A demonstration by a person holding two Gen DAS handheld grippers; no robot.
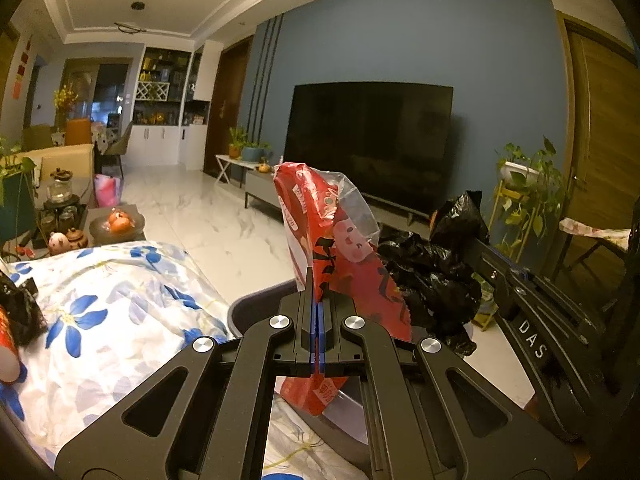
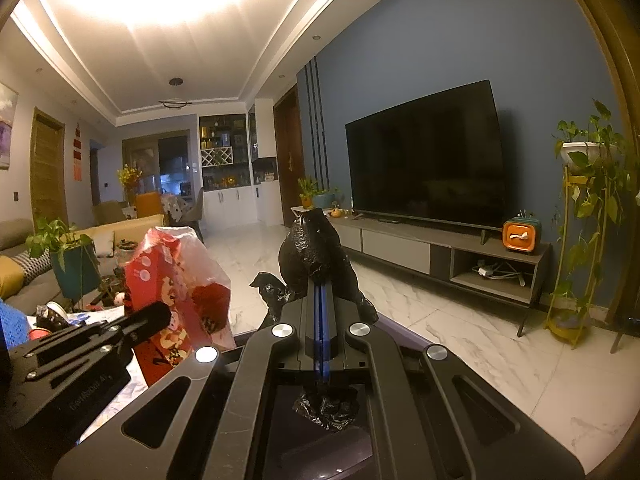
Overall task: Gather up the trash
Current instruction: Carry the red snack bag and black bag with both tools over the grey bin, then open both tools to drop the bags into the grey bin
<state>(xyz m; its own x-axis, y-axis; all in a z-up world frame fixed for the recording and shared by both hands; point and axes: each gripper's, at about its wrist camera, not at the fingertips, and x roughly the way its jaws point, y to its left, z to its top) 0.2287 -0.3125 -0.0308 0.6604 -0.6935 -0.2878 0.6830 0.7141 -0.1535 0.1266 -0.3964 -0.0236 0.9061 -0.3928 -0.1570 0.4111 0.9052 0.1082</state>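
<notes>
left tool (image 1: 316, 300) is clamped on the red wrapper (image 1: 344, 256), right tool (image 2: 320, 316) pinches the black bag's (image 2: 312, 248) rim over the bin (image 1: 256, 308), so I'd tug the mouth open before dropping it in

The left gripper (image 1: 316, 312) is matte black, built of flat angular link arms with long triangular cut-outs. Four round silver pivot screws sit behind the jaws, two close in and two farther out to either side. The jaws carry thin blue pads along their inner faces, framed by stepped black blocks. The right gripper (image 2: 322, 320) has the same build: black links, four silver screws, blue pads between black fingers. Seen side-on from the left camera, its body shows slotted plates, small screws and the white letters "DAS". Faint grey lettering marks the left gripper's flank, too blurred to read.
</notes>
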